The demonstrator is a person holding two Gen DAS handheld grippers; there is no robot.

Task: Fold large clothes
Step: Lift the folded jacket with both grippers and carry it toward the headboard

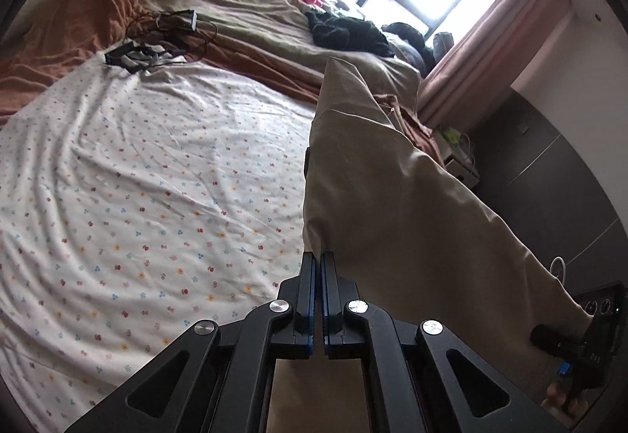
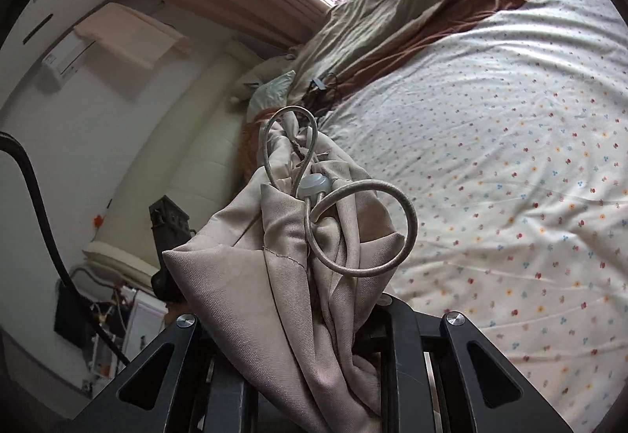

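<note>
You are holding the beige garment (image 1: 392, 178) aloft above the floral sheet (image 1: 137, 178): left gripper (image 1: 318, 256) clenching one edge, right gripper (image 2: 310, 315) grasping the bunched drawstring end, apparently to spread it for folding.

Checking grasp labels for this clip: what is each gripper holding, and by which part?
Both hold the beige garment. The left gripper pinches a thin edge; the right gripper clamps a bunched section by the drawstring cord.
</note>
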